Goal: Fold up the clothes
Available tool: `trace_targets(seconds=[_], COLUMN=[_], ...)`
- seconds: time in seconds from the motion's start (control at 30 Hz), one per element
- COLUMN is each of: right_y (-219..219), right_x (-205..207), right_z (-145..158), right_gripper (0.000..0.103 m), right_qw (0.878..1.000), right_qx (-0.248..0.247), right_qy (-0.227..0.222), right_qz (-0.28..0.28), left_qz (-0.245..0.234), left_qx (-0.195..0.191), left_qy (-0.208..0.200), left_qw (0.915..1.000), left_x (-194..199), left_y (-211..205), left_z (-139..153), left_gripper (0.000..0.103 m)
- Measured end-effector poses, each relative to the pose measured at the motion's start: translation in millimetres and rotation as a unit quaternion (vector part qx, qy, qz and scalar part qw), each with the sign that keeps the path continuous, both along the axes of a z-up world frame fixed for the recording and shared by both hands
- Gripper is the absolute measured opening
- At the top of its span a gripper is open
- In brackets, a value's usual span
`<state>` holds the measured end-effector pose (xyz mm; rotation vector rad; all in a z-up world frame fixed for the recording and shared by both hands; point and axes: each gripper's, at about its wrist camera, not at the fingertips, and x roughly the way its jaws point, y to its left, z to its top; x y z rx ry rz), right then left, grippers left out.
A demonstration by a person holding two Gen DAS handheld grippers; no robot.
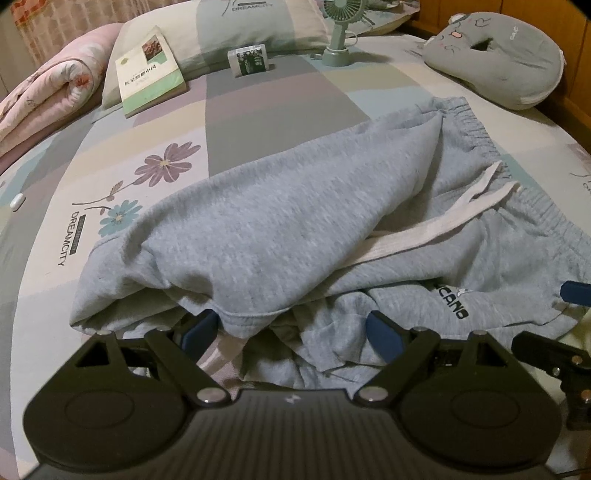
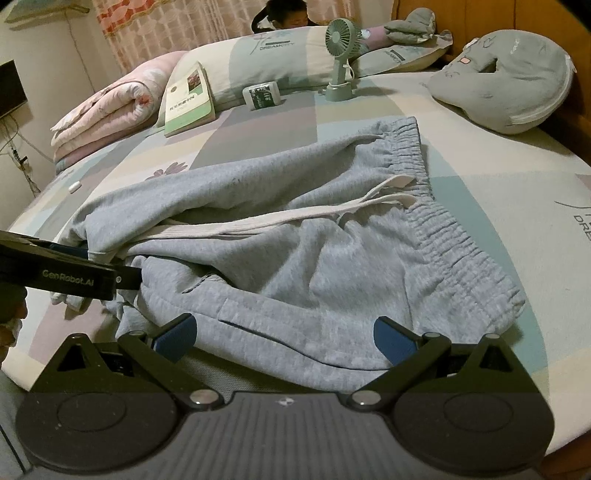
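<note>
Grey sweatpants (image 1: 295, 221) lie crumpled on the bed, one leg folded over the other, with the elastic waistband (image 2: 424, 192) and white drawstring (image 2: 295, 221) at the far right. My left gripper (image 1: 291, 330) stands open at the near hem, and the cloth lies loose between its blue pads (image 1: 199, 328). My right gripper (image 2: 286, 338) is open too, over the near edge of the pants by the pocket seam. From the right wrist view the left gripper (image 2: 74, 273) comes in from the left beside the leg ends. One blue pad (image 1: 574, 292) of the right gripper shows at the right edge.
On the patterned sheet (image 1: 147, 206) behind the pants lie a green book (image 1: 149, 72), a small box (image 1: 251, 59), a green desk fan (image 1: 338, 33) and a grey cat cushion (image 1: 495, 59). A rolled pink quilt (image 2: 107, 114) sits far left. A person (image 2: 284, 16) is behind the pillows.
</note>
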<state>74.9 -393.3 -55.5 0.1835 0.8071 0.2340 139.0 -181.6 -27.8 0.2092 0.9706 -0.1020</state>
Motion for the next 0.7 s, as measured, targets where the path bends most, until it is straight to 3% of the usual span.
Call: trace_targets(seconds=[0.7], right_y=[12.8], right_x=[3.9], right_z=[2.2], right_gripper=[0.103], right_qw=[1.000], right_qx=[-0.004], right_qy=[0.000], right_qz=[0.008], left_qz=[-0.009], left_qx=[-0.010], left_qy=[-0.003], left_qw=[0.9999], left_x=[-3.3], left_y=[6.0], left_z=[1.1], left_gripper=[0.088])
